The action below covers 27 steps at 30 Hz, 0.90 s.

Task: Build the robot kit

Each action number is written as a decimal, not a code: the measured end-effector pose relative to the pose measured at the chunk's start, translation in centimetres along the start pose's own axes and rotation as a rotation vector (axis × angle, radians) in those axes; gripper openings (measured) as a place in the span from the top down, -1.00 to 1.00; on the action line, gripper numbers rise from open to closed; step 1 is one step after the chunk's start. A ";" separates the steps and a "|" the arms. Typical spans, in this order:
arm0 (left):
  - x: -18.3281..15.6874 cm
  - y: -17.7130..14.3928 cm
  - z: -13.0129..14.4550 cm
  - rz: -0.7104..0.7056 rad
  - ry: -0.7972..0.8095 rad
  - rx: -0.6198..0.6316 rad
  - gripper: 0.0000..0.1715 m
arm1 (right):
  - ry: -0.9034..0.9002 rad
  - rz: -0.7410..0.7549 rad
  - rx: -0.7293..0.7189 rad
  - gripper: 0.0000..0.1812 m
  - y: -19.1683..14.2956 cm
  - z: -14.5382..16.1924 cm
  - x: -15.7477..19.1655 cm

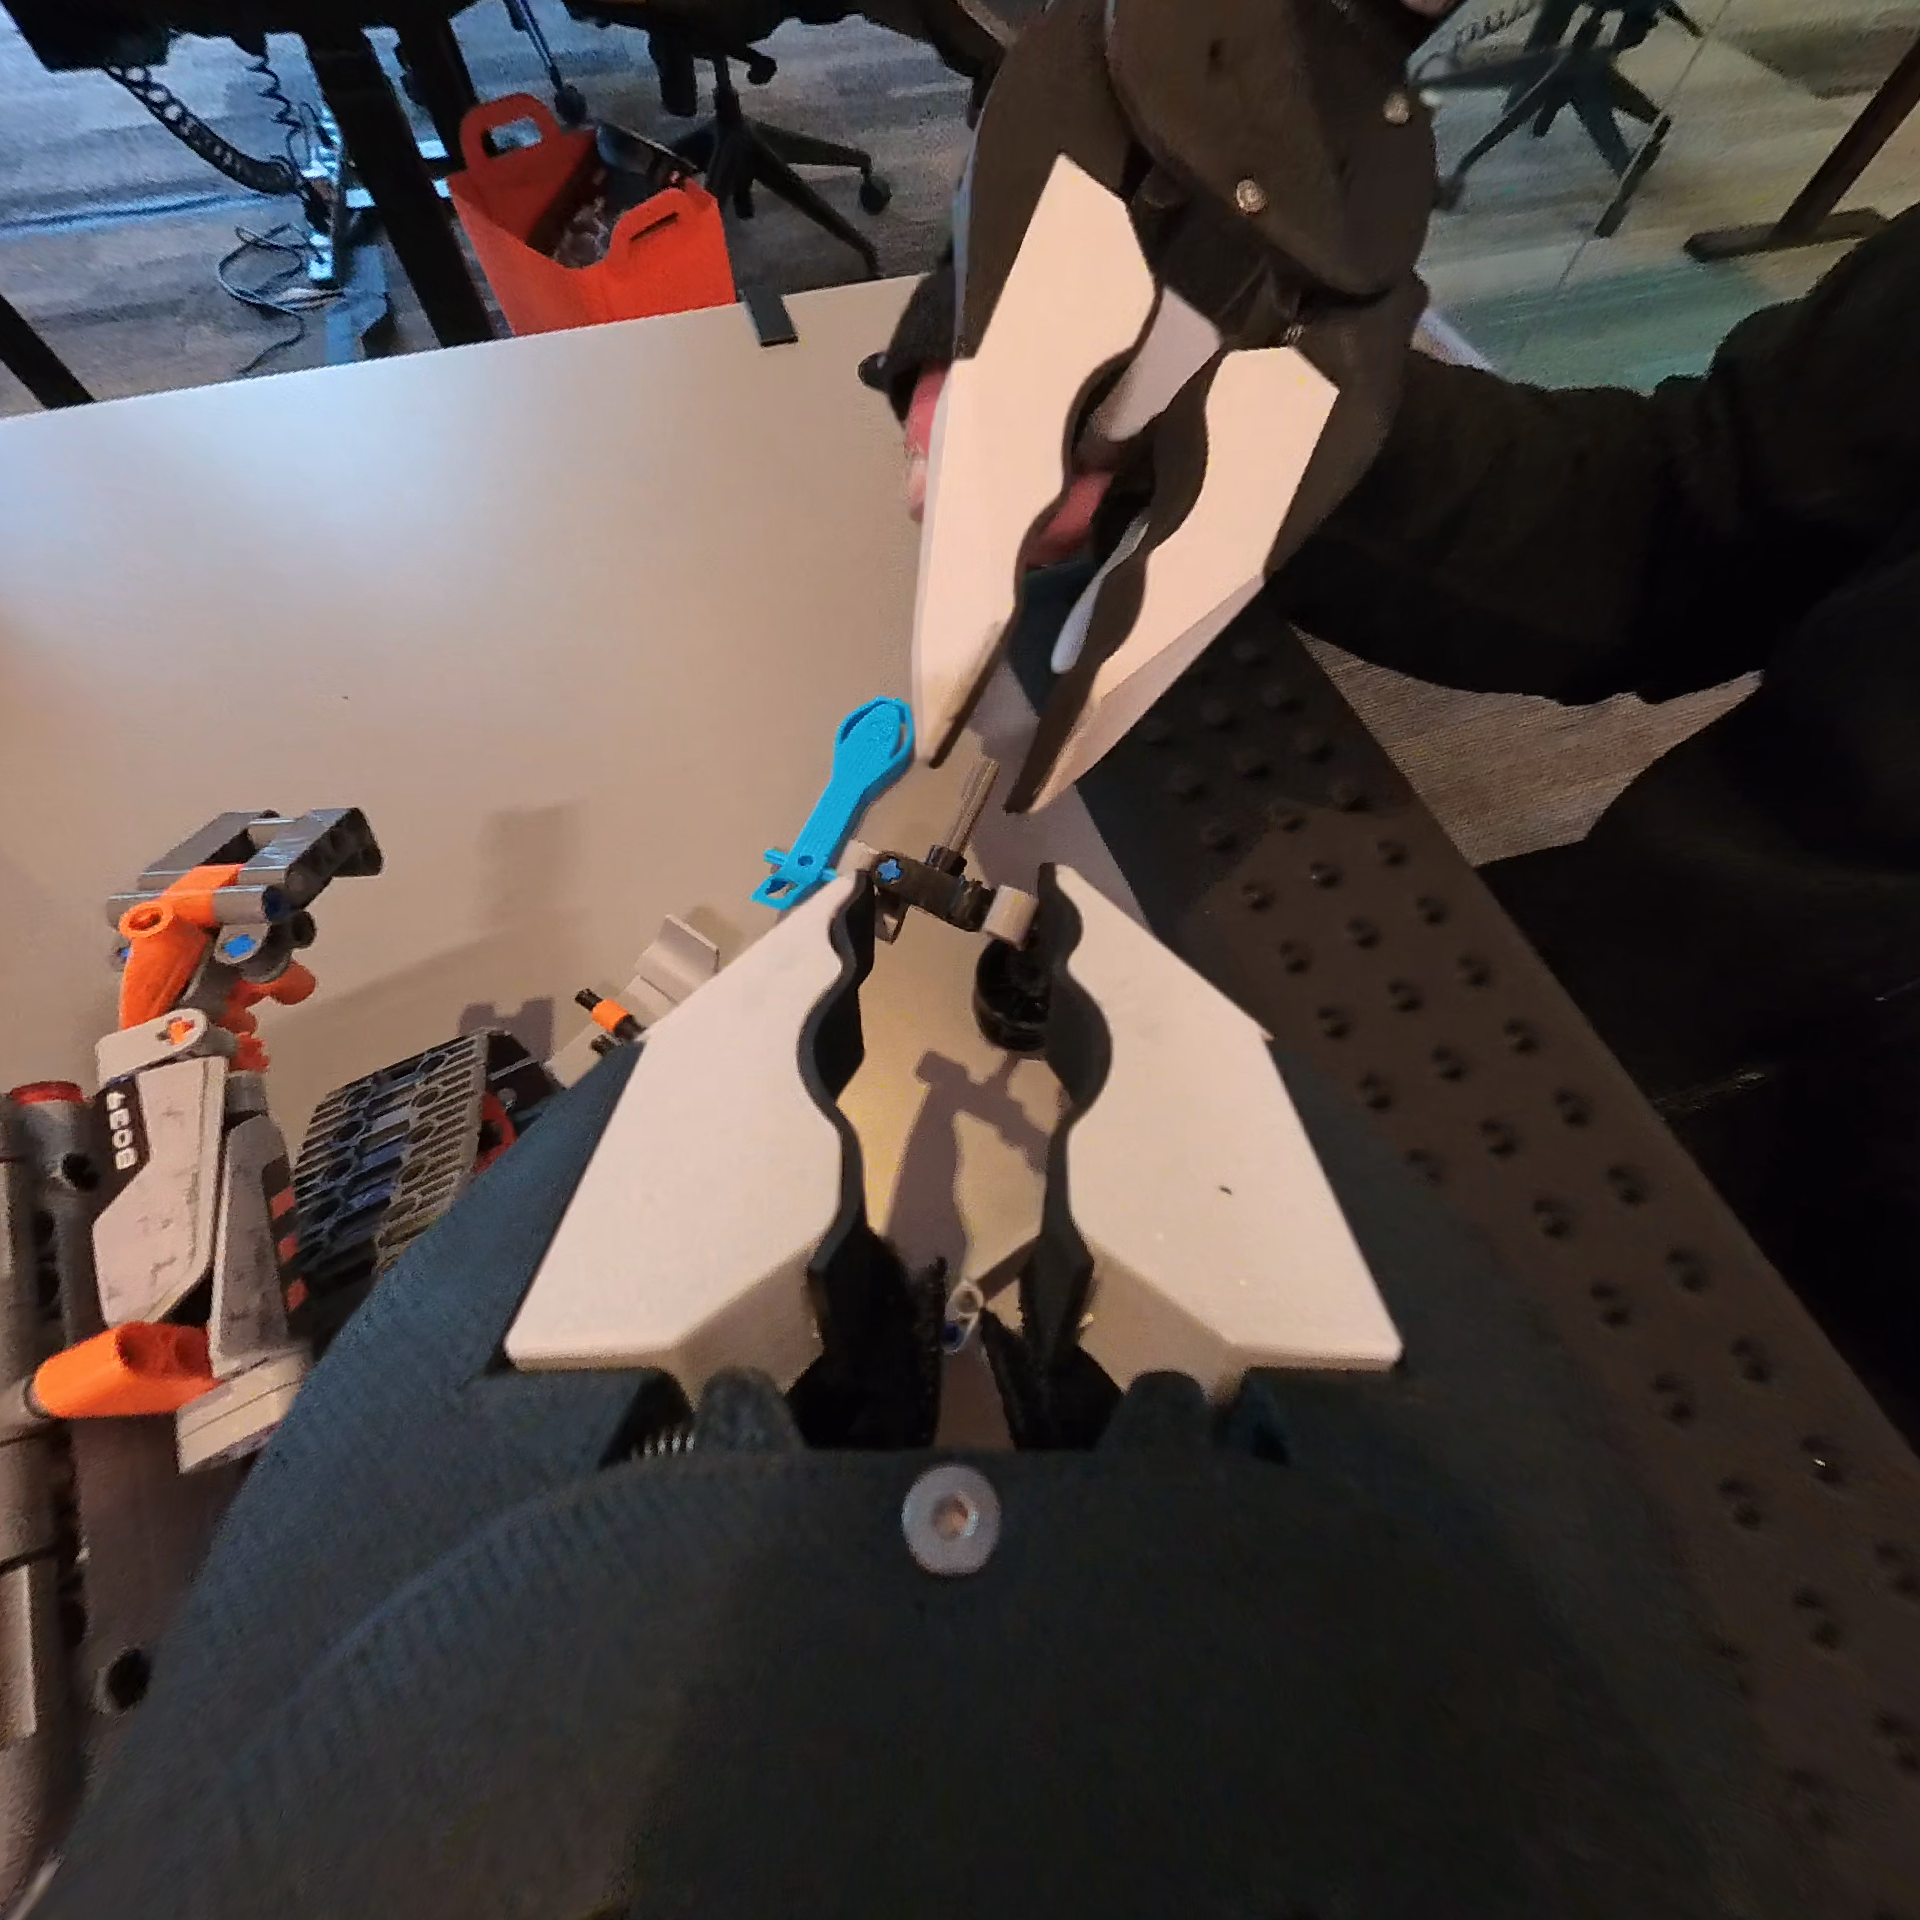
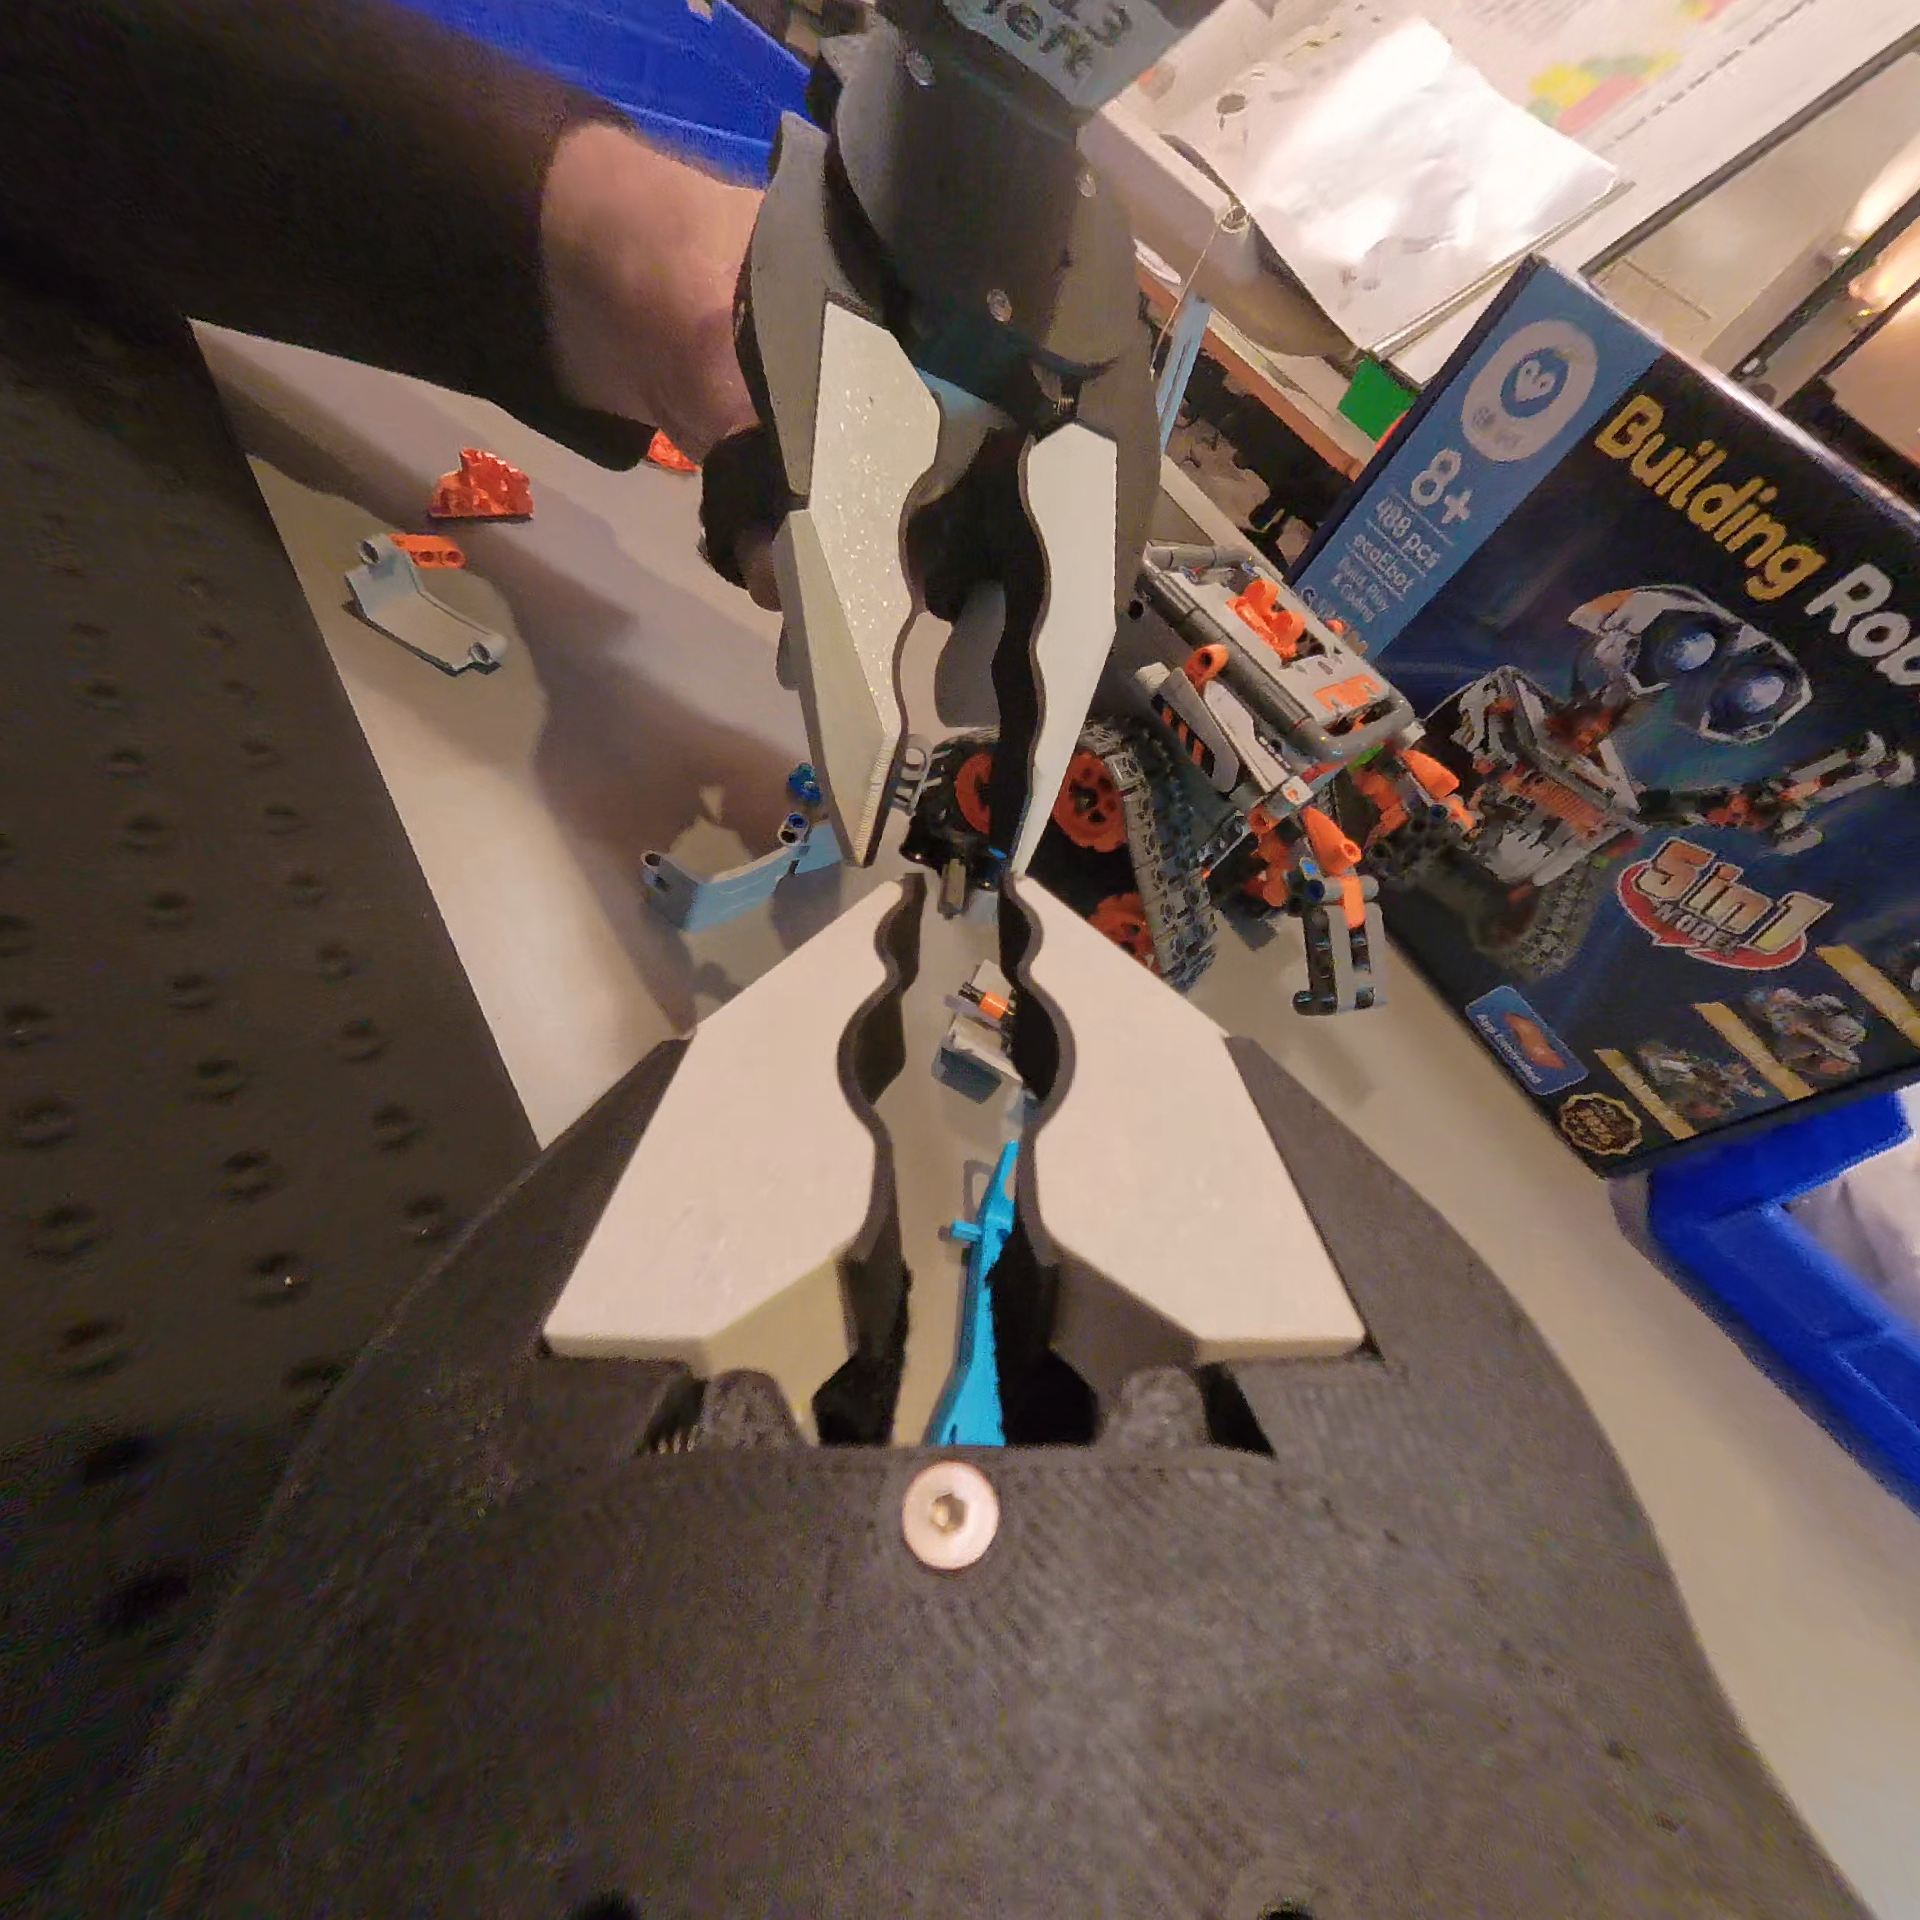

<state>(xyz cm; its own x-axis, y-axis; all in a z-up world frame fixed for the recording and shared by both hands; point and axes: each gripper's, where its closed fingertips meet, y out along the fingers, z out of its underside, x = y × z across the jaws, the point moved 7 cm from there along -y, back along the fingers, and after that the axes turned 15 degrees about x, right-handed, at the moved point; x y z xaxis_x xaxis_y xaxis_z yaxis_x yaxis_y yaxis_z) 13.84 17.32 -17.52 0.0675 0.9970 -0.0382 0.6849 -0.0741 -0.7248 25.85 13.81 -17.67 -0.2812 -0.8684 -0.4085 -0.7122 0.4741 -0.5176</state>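
Pinched at centre frame: small black plastic connector in left hand-held gripper, its grey axle in right hand-held gripper. Risk: tip-only holds, slip under twist.

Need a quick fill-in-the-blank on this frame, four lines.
1. The tool lying on the table is ___.
2. The bag beyond the table is ___.
3. The tongs pinching the grey axle are the ___ ones.
4. The tracked model stands before a printed ___.
Missing: blue, orange, right, box.
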 end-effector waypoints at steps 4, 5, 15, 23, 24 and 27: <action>0.0 -0.1 -0.1 0.029 -0.019 -0.031 0.66 | -0.037 0.023 0.031 0.98 0.3 -0.1 0.0; 0.0 -0.2 -0.1 0.034 -0.020 -0.037 0.66 | -0.038 0.024 0.025 0.98 0.3 -0.2 0.1; 0.1 -0.2 -0.3 0.034 -0.021 -0.076 0.67 | -0.002 -0.002 0.004 0.99 -0.1 -0.2 -0.3; 0.1 0.0 -0.1 0.084 -0.045 -0.092 0.72 | -0.021 -0.015 -0.022 0.91 -0.2 -0.5 -0.2; 0.0 0.0 -0.1 0.097 -0.041 -0.095 0.79 | -0.023 -0.019 -0.019 0.95 -0.2 -0.5 -0.1; -0.1 0.0 -0.2 0.110 -0.044 -0.112 0.84 | -0.029 -0.034 -0.007 1.00 0.1 -0.3 0.0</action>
<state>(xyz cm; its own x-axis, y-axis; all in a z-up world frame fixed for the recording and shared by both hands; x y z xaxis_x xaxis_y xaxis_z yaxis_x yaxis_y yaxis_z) 13.99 17.26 -17.36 0.1170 0.9825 -0.1450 0.7520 -0.1830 -0.6332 25.62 13.79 -17.48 -0.2380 -0.8792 -0.4128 -0.7255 0.4434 -0.5263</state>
